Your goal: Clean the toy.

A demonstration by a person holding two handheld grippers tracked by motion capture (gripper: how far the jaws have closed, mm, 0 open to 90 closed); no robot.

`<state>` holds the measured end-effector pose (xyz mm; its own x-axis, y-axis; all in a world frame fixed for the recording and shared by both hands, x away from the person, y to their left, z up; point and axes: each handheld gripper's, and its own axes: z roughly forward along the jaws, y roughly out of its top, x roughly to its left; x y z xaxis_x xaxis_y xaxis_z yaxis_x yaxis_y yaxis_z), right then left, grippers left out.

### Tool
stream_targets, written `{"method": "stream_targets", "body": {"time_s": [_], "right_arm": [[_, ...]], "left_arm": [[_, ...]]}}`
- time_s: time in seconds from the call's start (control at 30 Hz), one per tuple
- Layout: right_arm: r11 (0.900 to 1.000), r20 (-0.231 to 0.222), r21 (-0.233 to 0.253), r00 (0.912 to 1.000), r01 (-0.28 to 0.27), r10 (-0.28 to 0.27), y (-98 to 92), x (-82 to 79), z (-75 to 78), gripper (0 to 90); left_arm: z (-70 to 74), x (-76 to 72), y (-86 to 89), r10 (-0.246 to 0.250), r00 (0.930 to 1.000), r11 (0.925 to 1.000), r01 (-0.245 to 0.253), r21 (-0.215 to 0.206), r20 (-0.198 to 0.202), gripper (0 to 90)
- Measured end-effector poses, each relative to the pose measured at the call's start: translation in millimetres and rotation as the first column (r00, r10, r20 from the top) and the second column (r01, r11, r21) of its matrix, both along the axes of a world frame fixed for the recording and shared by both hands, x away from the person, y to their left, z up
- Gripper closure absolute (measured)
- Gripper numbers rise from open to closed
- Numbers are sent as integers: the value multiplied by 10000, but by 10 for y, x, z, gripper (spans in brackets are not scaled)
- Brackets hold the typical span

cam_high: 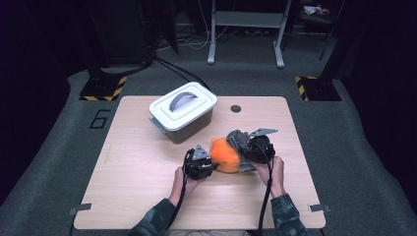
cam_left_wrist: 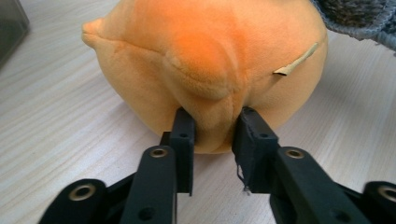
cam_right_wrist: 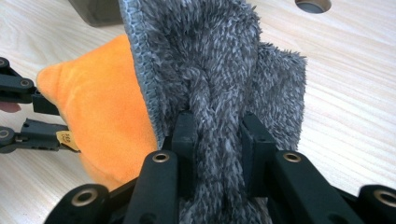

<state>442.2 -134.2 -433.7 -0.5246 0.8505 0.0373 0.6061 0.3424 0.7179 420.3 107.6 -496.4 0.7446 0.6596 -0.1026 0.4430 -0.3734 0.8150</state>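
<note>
An orange plush toy (cam_high: pixel 224 154) lies on the wooden table (cam_high: pixel 137 172) near its middle front. My left gripper (cam_high: pixel 199 164) is shut on a fold of the orange plush (cam_left_wrist: pixel 205 60), pinching it between both jaws. A grey fuzzy cloth (cam_high: pixel 239 140) rests against the plush's right side. My right gripper (cam_high: pixel 255 147) is shut on a bunched ridge of that grey cloth (cam_right_wrist: pixel 219 93). The orange plush (cam_right_wrist: pixel 107 116) lies left of the cloth in the right gripper view, with the left gripper (cam_right_wrist: pixel 28 112) at its far side.
A grey bin with a white handled lid (cam_high: pixel 183 109) stands at the table's back centre-left. A round cable hole (cam_high: pixel 235 108) sits behind the grippers. Bare wood spreads to the left and front. Table legs and cables stand on the floor beyond.
</note>
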Motion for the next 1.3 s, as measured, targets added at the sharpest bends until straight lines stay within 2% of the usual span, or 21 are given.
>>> {"method": "stream_targets", "body": {"time_s": [0.1,0.17,0.27,0.3,0.5,0.57,0.67,0.77,0.83,0.97,1.13,1.2,1.3], "right_arm": [[9999,74,131,9999,72,-73,-18,-20,13,709],[10000,117,54,9999,-25,25,-41,-34,22,709],[9997,145,212,9998,104,-107,-46,-53,41,709],[9997,167,215,9998,100,-104,-51,-58,49,709],[9997,444,222,9990,-71,61,-100,-79,113,708],[9997,405,255,9992,-50,40,-99,-86,136,708],[9996,487,246,9988,-98,86,-95,-72,139,708],[9995,321,327,9995,31,-42,-90,-60,126,708],[9994,468,348,9989,-35,18,-90,-68,148,710],[9985,813,445,9963,-318,281,-21,-121,282,710],[9953,928,430,9922,-872,829,193,-189,414,709],[9925,899,339,9894,-1173,1139,277,-189,406,709],[9899,622,49,9880,-1420,1414,379,-161,321,707]], "left_arm": [[16,4,4,49,10000,9999,-50,-127,-74,766],[37,0,1,59,9999,9999,-60,-95,-122,786],[70,5,3,17,9999,10000,-17,-30,-137,802],[76,-6,-8,85,9996,9997,-91,-221,-273,804],[176,-31,-2,-134,9983,9988,107,-478,-566,803],[227,-53,-8,-170,9978,9983,134,-562,-648,803],[255,-57,-11,-241,9978,9983,207,-548,-625,802],[245,-46,-15,-144,9976,9979,99,-646,-681,801],[245,-41,-19,-133,9976,9975,86,-701,-673,800],[258,-41,-40,-140,9984,9980,106,-624,-545,800],[266,-43,-59,-48,9985,9974,8,-721,-553,799],[268,-36,-57,-58,9987,9975,22,-706,-511,799],[267,-34,-56,-104,9986,9979,70,-651,-521,799]]}}
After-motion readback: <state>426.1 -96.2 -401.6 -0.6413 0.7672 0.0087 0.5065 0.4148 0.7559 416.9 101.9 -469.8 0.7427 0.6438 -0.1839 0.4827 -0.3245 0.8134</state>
